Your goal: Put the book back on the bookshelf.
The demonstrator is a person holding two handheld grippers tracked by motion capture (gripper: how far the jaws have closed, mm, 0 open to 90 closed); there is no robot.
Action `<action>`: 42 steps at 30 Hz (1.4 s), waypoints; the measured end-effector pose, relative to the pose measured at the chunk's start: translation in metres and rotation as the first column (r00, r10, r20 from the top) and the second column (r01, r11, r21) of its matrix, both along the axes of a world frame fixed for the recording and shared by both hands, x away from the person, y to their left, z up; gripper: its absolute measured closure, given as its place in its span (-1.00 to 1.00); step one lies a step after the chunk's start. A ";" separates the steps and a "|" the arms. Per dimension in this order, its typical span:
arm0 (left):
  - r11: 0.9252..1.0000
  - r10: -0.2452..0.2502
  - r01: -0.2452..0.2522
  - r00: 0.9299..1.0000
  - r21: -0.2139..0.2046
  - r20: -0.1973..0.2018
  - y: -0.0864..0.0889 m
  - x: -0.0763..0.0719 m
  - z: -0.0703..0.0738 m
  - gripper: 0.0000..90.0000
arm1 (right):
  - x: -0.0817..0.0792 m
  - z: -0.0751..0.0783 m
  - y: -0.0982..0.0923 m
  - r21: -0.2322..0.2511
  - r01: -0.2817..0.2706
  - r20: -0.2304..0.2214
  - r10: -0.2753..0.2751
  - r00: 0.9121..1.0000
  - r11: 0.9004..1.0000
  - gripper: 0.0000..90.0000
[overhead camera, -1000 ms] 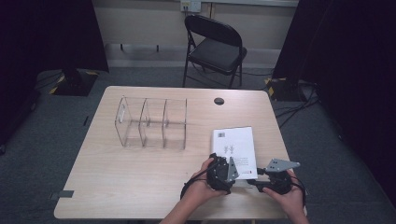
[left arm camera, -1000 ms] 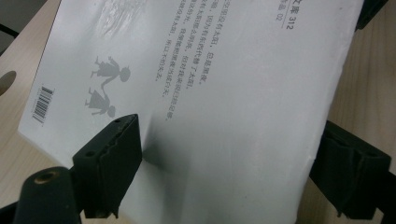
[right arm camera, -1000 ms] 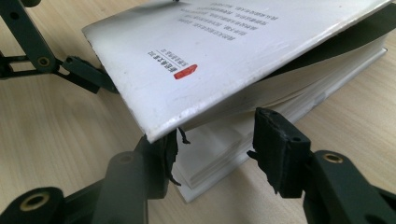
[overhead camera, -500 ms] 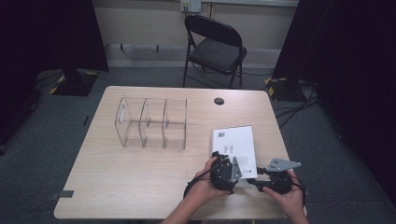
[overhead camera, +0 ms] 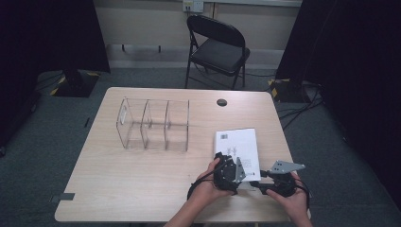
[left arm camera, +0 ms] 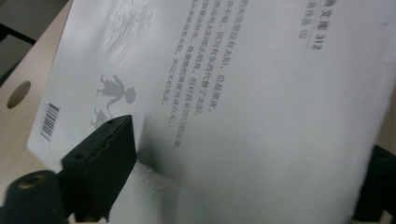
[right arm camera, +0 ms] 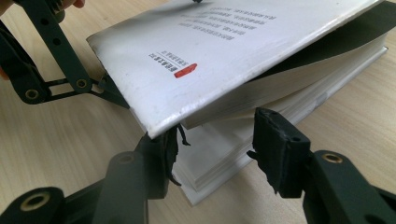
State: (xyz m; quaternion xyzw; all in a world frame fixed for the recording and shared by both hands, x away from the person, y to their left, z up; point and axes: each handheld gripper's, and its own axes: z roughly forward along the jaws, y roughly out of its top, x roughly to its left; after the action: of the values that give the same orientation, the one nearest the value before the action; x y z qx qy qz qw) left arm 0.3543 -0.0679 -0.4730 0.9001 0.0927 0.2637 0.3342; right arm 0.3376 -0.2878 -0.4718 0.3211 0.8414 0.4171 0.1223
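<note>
In the high view the left gripper and its hand cover the near edge of the book, and whether the jaws pinch the cover there cannot be told. The print on the book is too small to read from above. In the left gripper view the book runs off the top and right edges, and one jaw is mostly cut off at the right. In the right gripper view the book's far end leaves the frame, and its print is blurred.
</note>
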 end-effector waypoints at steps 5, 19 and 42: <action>0.999 -0.038 0.036 0.997 0.039 0.064 0.003 -0.005 0.001 -0.41 | -0.001 -0.001 0.000 0.009 -0.003 0.000 0.004 1.000 1.000 0.05; 0.998 -0.057 0.055 0.997 0.035 0.057 0.006 -0.004 0.000 -0.39 | 0.001 -0.017 -0.010 -0.020 -0.024 -0.049 0.023 0.999 1.000 -0.17; 0.997 -0.014 0.018 0.999 0.078 -0.047 0.007 0.001 0.032 -0.12 | 0.000 -0.027 -0.005 -0.087 -0.114 0.003 0.115 0.993 0.990 -0.48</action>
State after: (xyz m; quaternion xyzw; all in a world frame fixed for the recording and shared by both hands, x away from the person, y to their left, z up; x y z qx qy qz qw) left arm 0.3548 -0.0610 -0.4409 0.9192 0.0826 0.2433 0.2984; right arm 0.3378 -0.2925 -0.4985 0.2652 0.8752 0.3879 0.1152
